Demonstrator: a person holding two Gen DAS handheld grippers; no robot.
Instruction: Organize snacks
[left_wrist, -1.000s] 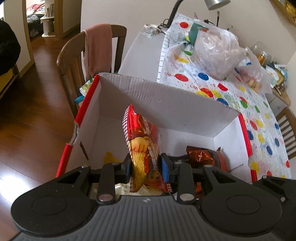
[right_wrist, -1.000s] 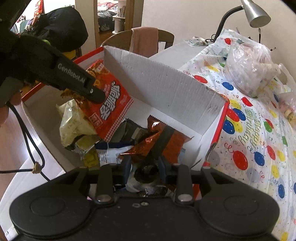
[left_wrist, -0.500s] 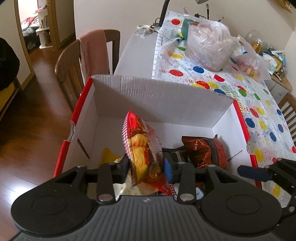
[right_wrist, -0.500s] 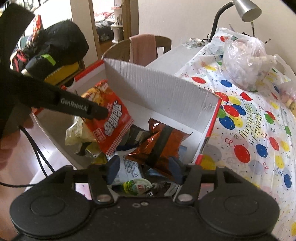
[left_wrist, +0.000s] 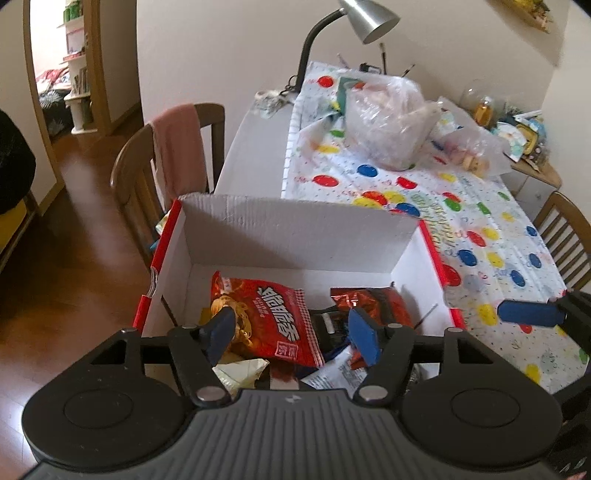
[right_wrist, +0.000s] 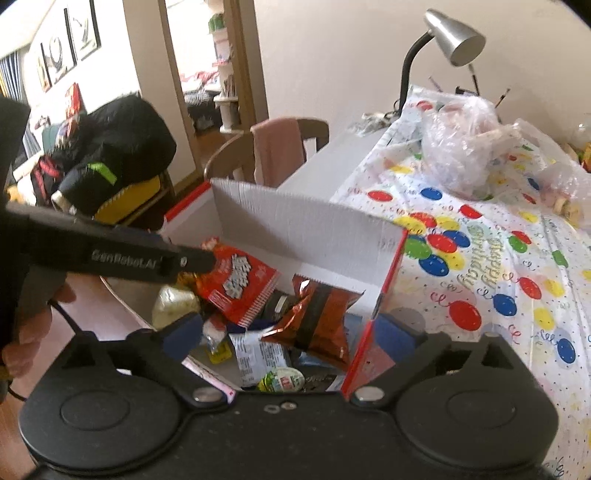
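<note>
Both jaws stand spread, holding nothing: the left gripper (left_wrist: 291, 338) and right gripper (right_wrist: 291, 336) hover over the white cardboard box (left_wrist: 295, 229). The red crinkled snack packet (left_wrist: 264, 319) lies inside, toward its left wall, beside the copper foil bag (right_wrist: 314, 317).

A white cardboard box (left_wrist: 295, 236) edged in red was seen. A red snack packet (left_wrist: 266, 317) with a checked border and a glossy copper-and-black bag (right_wrist: 314, 314) were contained in it. The tablecloth (left_wrist: 424, 206) was patterned with red, blue, yellow and green balloons on white.
</note>
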